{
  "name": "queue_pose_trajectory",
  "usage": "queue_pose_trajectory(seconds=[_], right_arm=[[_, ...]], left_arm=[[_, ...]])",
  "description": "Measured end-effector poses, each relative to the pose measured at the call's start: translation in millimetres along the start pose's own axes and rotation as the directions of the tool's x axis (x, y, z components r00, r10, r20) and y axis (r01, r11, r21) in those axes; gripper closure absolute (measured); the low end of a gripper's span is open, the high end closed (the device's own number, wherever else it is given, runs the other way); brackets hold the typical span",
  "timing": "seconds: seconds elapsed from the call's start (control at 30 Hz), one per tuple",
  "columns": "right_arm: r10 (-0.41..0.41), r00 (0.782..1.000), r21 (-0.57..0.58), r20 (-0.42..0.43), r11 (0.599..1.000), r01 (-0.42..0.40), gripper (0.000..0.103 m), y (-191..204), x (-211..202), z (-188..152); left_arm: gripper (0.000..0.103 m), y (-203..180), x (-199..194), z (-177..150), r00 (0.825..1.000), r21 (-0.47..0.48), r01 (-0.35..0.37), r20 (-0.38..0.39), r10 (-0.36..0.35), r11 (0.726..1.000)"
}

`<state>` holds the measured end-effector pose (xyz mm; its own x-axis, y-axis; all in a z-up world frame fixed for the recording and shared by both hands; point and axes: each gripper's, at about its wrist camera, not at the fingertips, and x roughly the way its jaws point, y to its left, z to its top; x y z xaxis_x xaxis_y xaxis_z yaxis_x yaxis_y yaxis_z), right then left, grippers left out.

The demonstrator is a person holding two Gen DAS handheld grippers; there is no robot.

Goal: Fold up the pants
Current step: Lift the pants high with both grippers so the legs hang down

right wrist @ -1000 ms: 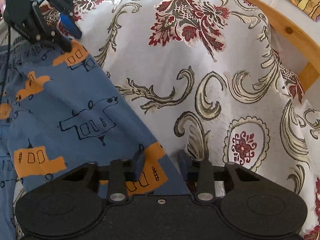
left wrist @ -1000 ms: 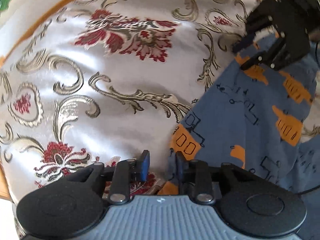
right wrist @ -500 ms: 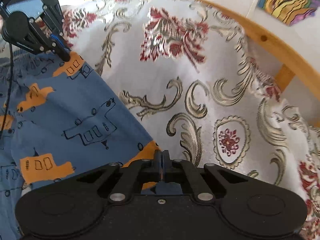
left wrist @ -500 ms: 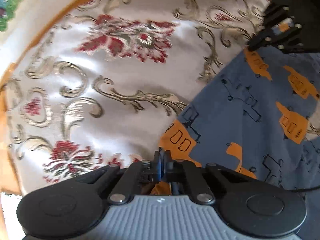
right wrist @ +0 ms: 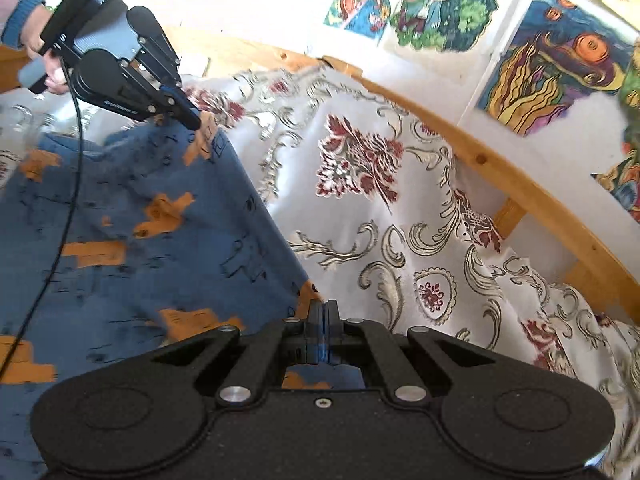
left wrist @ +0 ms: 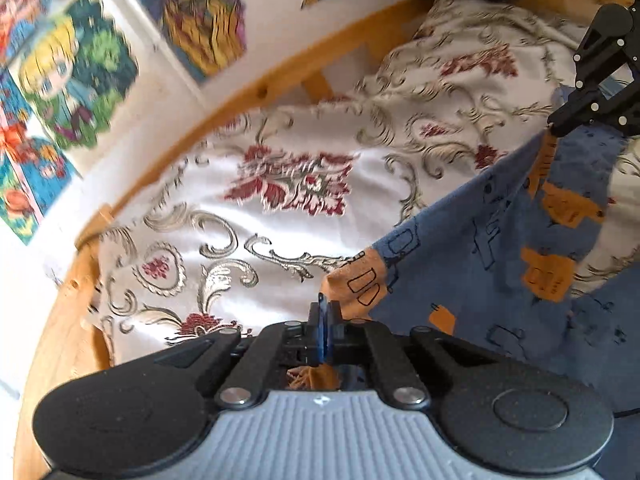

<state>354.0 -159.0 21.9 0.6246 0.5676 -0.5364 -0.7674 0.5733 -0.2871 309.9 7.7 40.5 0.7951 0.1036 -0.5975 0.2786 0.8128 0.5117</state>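
Observation:
Blue pants (left wrist: 492,264) with orange and black truck prints hang lifted above a white floral bedspread (left wrist: 280,216). My left gripper (left wrist: 325,320) is shut on one corner of the pants' edge. My right gripper (right wrist: 323,322) is shut on the other corner of the same edge. The edge stretches taut between them. In the right wrist view the pants (right wrist: 132,236) fill the left side, and the left gripper (right wrist: 192,118) shows at the upper left, held by a hand (right wrist: 48,68). In the left wrist view the right gripper (left wrist: 560,124) pinches the cloth at the far right.
A curved wooden bed rail (right wrist: 520,184) runs behind the bedspread (right wrist: 400,220). Colourful cartoon posters (right wrist: 440,4) hang on the white wall beyond it. A black cable (right wrist: 68,208) trails from the left gripper across the pants.
Both grippers closed on the pants' edge corners, then rose, lifting the cloth off the bedspread. The wall and posters have come into view.

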Motion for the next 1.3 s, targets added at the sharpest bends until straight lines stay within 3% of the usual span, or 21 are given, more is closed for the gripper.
queue_pose_trajectory(seconds=[0.4, 0.77, 0.87, 0.9, 0.93, 1.0, 1.07, 1.13, 1.3], right_arm=[[-0.026, 0.999, -0.034, 0.019, 0.999, 0.026, 0.103, 89, -74, -23], [-0.074, 0.996, -0.178, -0.058, 0.982, 0.062, 0.103, 218, -105, -56], [-0.113, 0.992, -0.173, -0.064, 0.980, 0.101, 0.103, 237, -97, -66], [-0.122, 0.990, -0.159, -0.068, 0.981, 0.110, 0.099, 238, -94, -67], [-0.125, 0.989, -0.152, -0.073, 0.982, 0.113, 0.089, 239, -93, -68], [-0.128, 0.989, -0.170, -0.071, 0.979, 0.115, 0.077, 239, -94, -69], [-0.148, 0.987, -0.192, -0.069, 0.972, 0.132, 0.058, 237, -96, -69], [-0.164, 0.984, -0.215, -0.072, 0.966, 0.145, 0.049, 233, -98, -72], [-0.186, 0.978, -0.428, -0.092, 0.894, 0.130, 0.047, 226, -95, -83]], left_arm=[[0.102, -48, -74, -40, 0.991, 0.163, -0.086, 0.117, 0.067, 0.983], [0.101, -106, -98, -111, 0.999, 0.237, -0.020, 0.054, 0.007, 0.971], [0.096, -121, -99, -124, 0.998, 0.254, -0.047, 0.057, 0.033, 0.966], [0.093, -124, -100, -127, 0.998, 0.247, -0.050, 0.055, 0.038, 0.968], [0.090, -127, -101, -129, 0.997, 0.241, -0.057, 0.055, 0.045, 0.969], [0.067, -131, -105, -132, 0.996, 0.249, -0.072, 0.069, 0.057, 0.966], [0.049, -136, -110, -134, 0.991, 0.265, -0.107, 0.101, 0.082, 0.958], [0.047, -141, -112, -134, 0.988, 0.290, -0.122, 0.124, 0.089, 0.949], [0.046, -159, -103, -137, 0.991, 0.397, -0.111, 0.114, 0.071, 0.911]])
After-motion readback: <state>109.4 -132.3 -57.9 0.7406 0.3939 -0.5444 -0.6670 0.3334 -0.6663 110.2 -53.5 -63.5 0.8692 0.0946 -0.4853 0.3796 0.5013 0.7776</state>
